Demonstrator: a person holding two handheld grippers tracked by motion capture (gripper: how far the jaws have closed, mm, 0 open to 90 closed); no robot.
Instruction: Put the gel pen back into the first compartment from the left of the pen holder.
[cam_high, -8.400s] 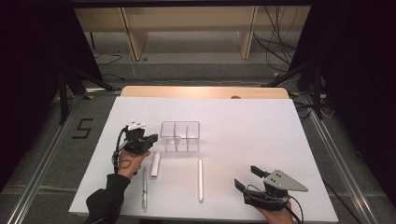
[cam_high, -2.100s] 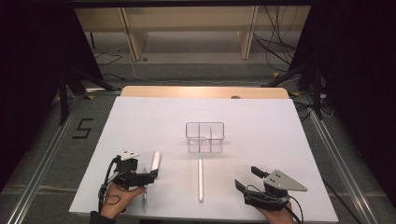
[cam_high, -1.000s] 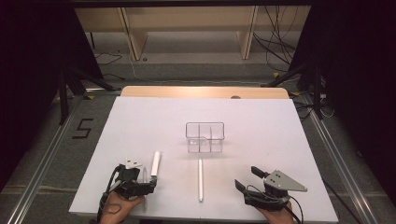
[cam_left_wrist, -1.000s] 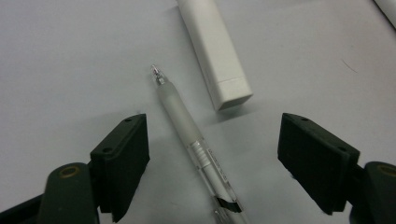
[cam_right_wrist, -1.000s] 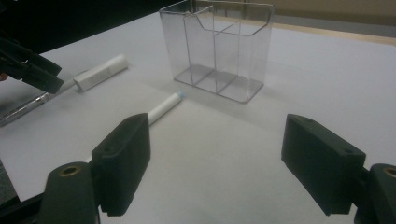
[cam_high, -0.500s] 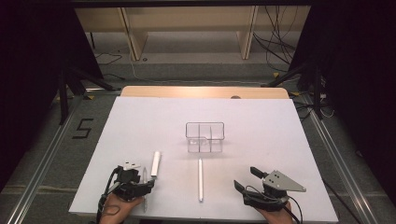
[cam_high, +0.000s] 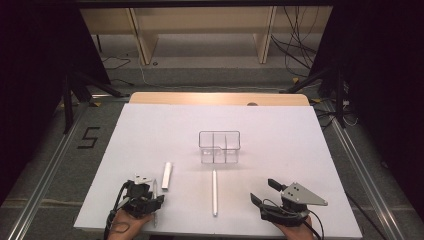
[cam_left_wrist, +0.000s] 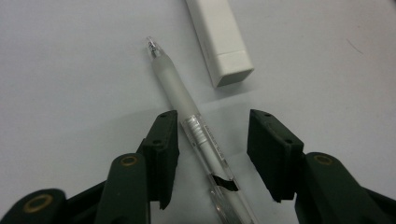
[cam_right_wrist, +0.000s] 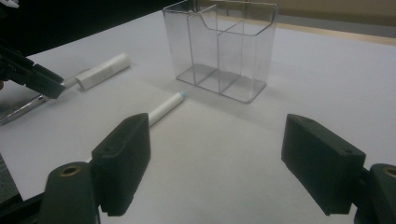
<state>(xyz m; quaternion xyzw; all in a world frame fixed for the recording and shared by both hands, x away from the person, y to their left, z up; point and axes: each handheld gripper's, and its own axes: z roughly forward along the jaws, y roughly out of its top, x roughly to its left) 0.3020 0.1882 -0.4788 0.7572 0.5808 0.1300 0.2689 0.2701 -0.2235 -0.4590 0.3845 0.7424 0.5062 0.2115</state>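
Lower left of high view: left gripper (cam_high: 150, 199) straddled a clear pen (cam_left_wrist: 196, 128) lying on the tabletop (cam_high: 280, 130), jaws half-closed & just closing, not yet pinching. Risk — off-centre pen could roll or skid into the white eraser (cam_left_wrist: 219, 39).

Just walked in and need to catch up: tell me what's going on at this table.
A person holds a gripper in each hand at a white table. The left gripper straddles a clear pen lying flat beside a white eraser-like block; its jaws have just been closing, but the pads do not press the pen yet. The right gripper waits open and empty. Ahead of it lie a white marker and an empty clear divided holder.
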